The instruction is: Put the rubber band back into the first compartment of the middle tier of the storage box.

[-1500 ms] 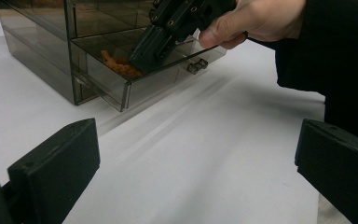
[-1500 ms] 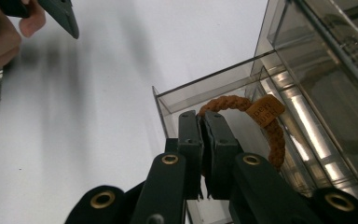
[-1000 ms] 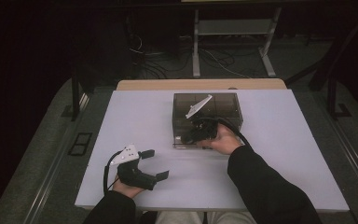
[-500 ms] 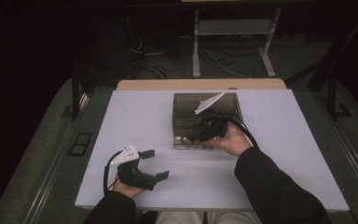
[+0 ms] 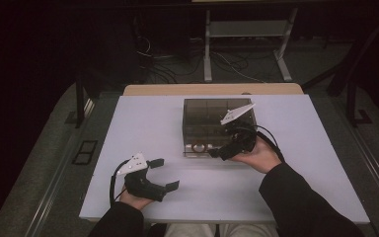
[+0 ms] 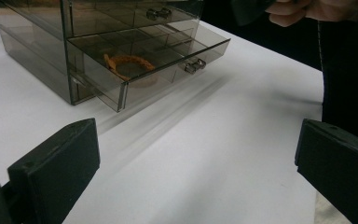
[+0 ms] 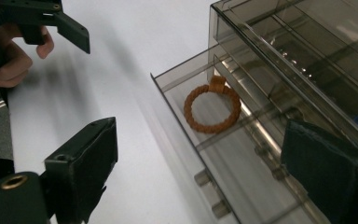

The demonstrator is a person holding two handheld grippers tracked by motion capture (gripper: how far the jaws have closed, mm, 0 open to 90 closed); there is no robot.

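A small drawer box (image 5: 212, 123) of smoky, see-through plastic stands upright on the white table (image 5: 143, 123), near its far edge and right of the middle. It holds shallow drawers stacked one above another, each with small clear knobs on its front and thin dividers inside. The lowest drawer (image 7: 205, 140) is pulled partway out toward the person, its front wall standing clear of the box's face. In that open drawer lies a brown-orange ring (image 7: 212, 108), woven or braided in look, with a small tab or knot at one side. It lies flat on the drawer floor near one end, and shows through the plastic.
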